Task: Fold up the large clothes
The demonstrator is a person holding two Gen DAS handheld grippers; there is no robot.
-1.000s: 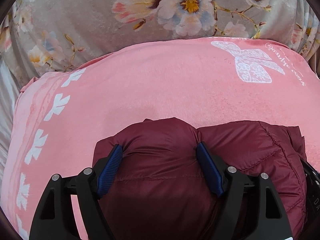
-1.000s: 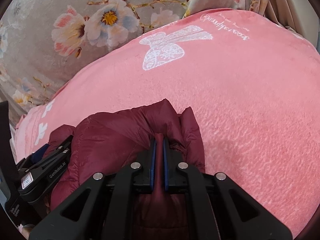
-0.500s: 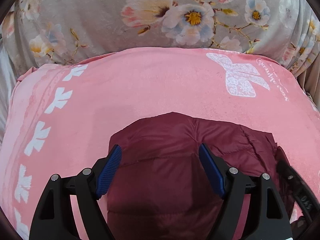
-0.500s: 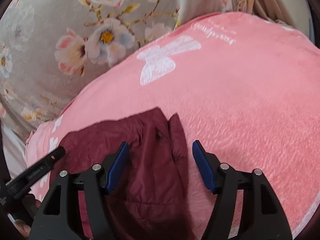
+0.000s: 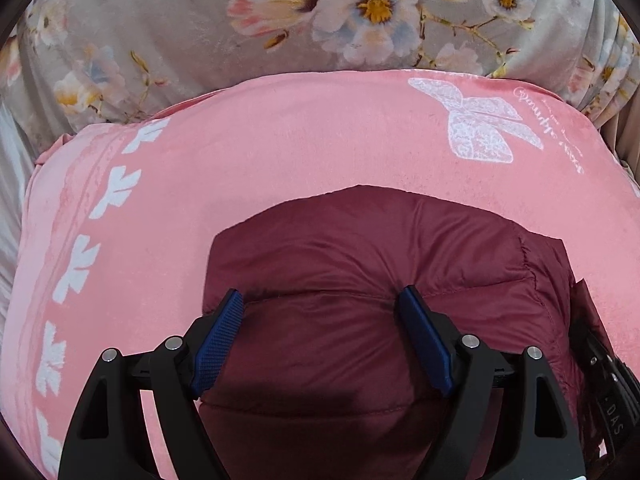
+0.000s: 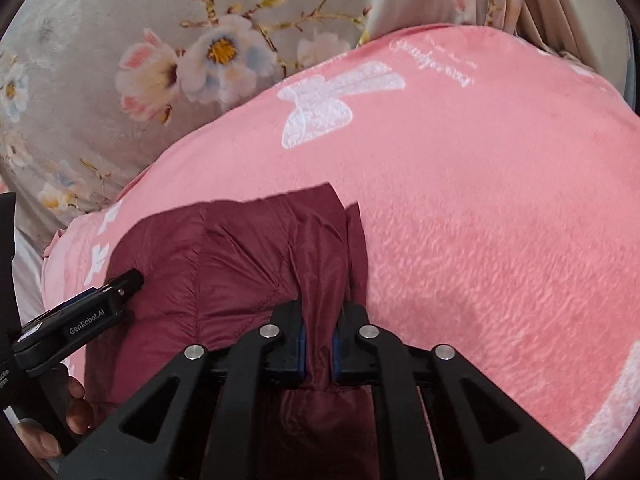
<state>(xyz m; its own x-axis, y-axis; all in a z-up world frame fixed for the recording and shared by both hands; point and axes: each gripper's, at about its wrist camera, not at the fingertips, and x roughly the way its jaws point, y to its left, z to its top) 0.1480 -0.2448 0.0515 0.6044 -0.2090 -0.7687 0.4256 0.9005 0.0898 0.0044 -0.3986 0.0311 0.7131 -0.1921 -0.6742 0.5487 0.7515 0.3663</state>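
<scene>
Right wrist view: a maroon padded jacket [image 6: 224,264] lies bunched at the lower left of the frame on a pink blanket [image 6: 480,208] spread over a flowered bedsheet [image 6: 100,60]. The right gripper [image 6: 320,344] has just closed, its jaws now pinching a ridge of the jacket's right-hand edge that runs up the frame away from the camera. The left gripper [image 6: 134,278] enters at the lower left, over the jacket's other side. In the left wrist view, the left gripper [image 5: 322,312] has wide jaws straddling a puffy panel, seemingly not squeezing it.
</scene>
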